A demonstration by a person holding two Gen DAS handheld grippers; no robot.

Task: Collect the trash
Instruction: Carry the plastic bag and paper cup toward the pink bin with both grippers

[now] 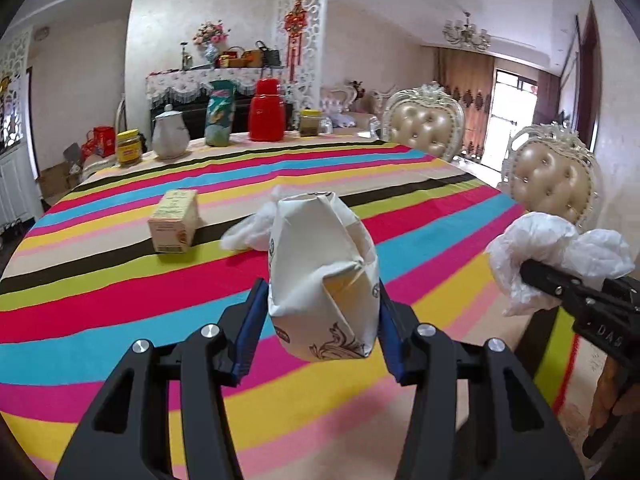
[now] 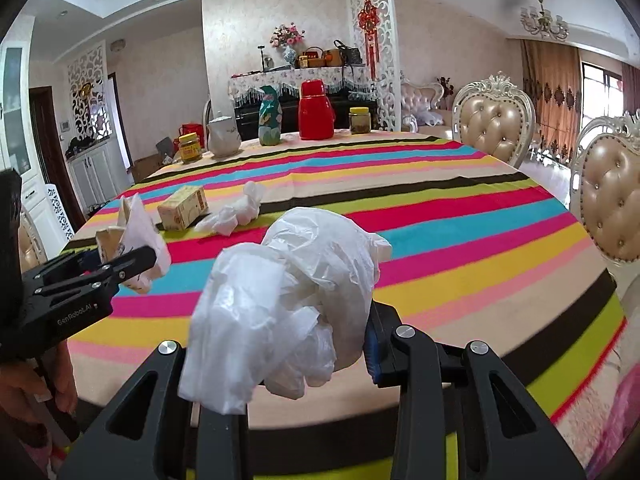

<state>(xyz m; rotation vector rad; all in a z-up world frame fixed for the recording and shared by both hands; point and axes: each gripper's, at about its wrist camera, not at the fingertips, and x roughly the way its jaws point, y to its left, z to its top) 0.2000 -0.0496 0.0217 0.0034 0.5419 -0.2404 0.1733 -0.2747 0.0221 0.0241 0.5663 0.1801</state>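
My left gripper (image 1: pixel 320 320) is shut on a crushed white paper carton (image 1: pixel 324 280) with brown ornament print, held above the striped tablecloth (image 1: pixel 120 300). The same carton (image 2: pixel 136 240) shows at the left of the right wrist view, in the left gripper (image 2: pixel 132 264). My right gripper (image 2: pixel 280 344) is shut on a bundle of crumpled clear plastic bag (image 2: pixel 288 292); that bundle (image 1: pixel 552 256) appears at the right edge of the left wrist view. On the cloth lie a small yellow box (image 2: pixel 182 208) and a crumpled white plastic scrap (image 2: pixel 236 214).
At the table's far edge stand a yellow-lidded jar (image 1: pixel 130 148), a white teapot (image 1: pixel 170 134), a green patterned bottle (image 1: pixel 219 114), a red thermos (image 1: pixel 267 110) and another jar (image 1: pixel 311 123). Two padded chairs (image 1: pixel 424 124) stand at the right. A hand (image 2: pixel 24 392) holds the left gripper.
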